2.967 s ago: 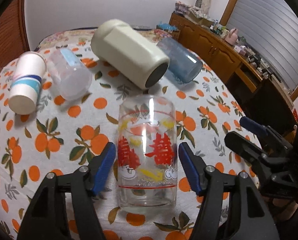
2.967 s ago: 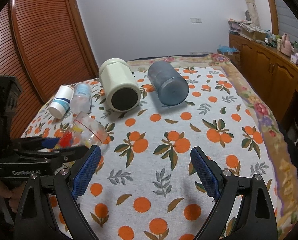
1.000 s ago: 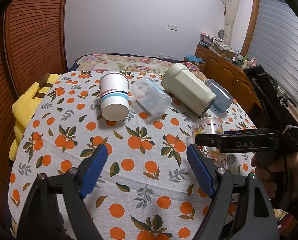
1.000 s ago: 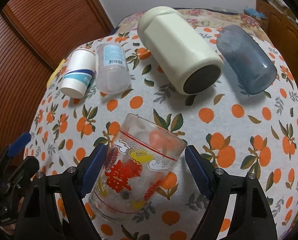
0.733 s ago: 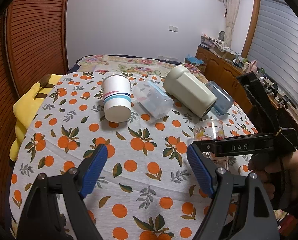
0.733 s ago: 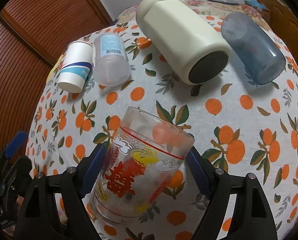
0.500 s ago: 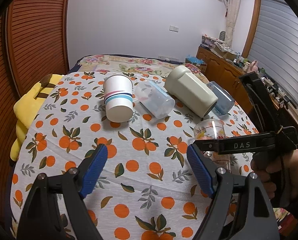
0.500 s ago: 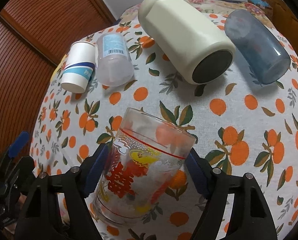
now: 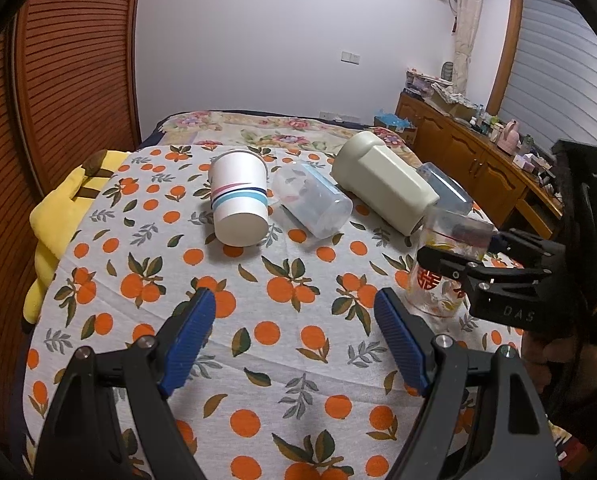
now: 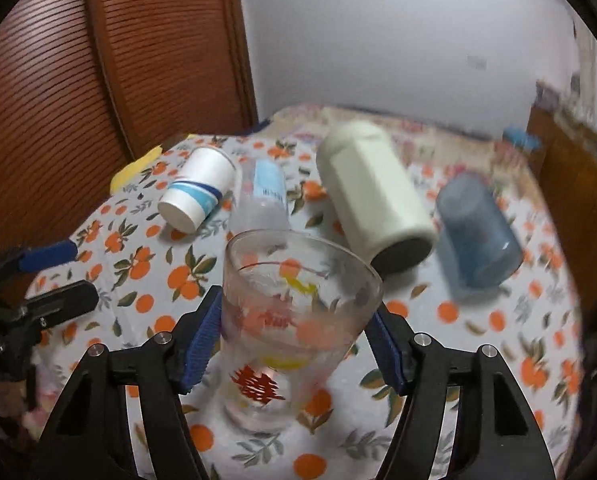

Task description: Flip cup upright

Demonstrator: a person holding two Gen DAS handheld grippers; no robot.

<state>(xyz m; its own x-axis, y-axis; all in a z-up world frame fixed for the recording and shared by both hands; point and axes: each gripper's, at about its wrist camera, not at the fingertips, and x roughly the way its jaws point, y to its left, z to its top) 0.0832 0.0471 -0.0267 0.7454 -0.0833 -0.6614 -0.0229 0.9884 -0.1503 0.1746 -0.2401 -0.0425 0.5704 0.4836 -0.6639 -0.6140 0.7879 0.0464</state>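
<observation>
My right gripper (image 10: pixel 298 344) is clamped on the printed glass cup (image 10: pixel 294 320), mouth up, base on or just above the cloth near the table's right edge. Only setting down and release remain. My left gripper (image 9: pixel 294 336) hangs open, empty.

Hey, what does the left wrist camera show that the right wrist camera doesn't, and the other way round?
Only the left wrist view shows the right claw from the side, clamped on the printed glass, which stands almost upright on the tablecloth; also its own open left claw. Only the right wrist view looks down into the glass's open mouth. Both share the paper cup, clear plastic cup, cream jar and blue cup, all lying down.
</observation>
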